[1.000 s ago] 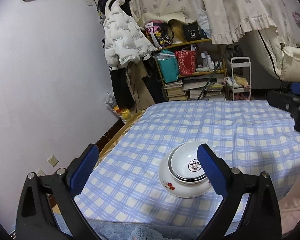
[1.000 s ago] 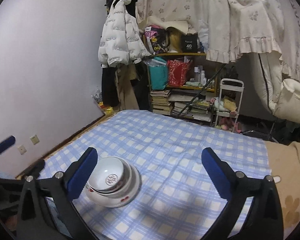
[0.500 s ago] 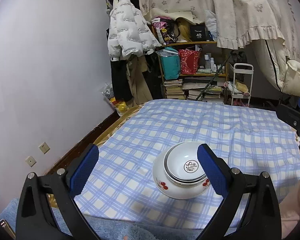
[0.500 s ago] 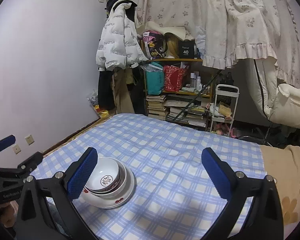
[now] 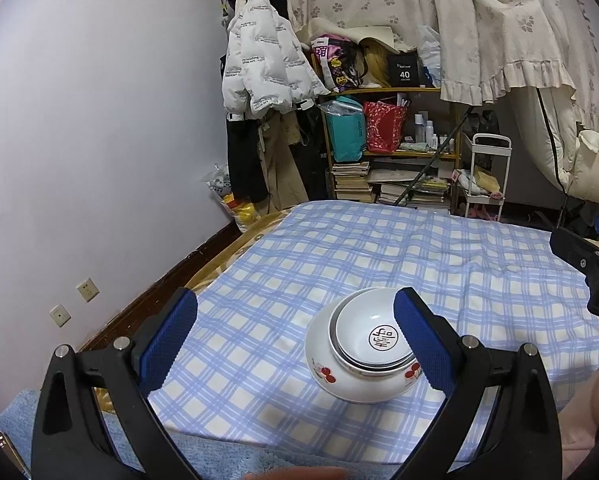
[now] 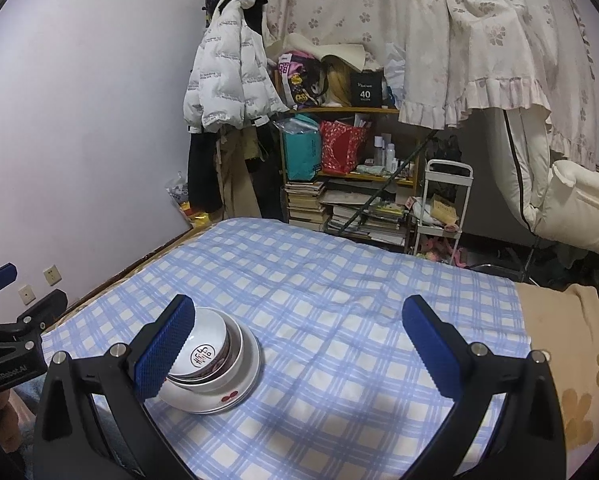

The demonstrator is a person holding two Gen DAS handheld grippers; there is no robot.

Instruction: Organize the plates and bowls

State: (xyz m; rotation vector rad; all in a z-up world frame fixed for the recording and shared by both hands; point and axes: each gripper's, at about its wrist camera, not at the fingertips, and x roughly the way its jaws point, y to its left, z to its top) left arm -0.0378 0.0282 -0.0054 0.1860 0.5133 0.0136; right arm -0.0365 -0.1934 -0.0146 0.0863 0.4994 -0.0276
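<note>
Left gripper [image 5: 295, 326] spread wide, empty — right gripper [image 6: 299, 334] gaping too, gripping nothing. Nested bowls [image 5: 361, 354] stacked on checked cloth [image 5: 379, 248], untouched between them.

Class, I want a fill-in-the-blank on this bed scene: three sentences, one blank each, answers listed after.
1. The stacked bowls rest on a blue and white ____ cloth.
2. The left gripper and right gripper are both ____.
3. A white puffer jacket hangs on the ____.

Answers: checked; open; wall
</note>
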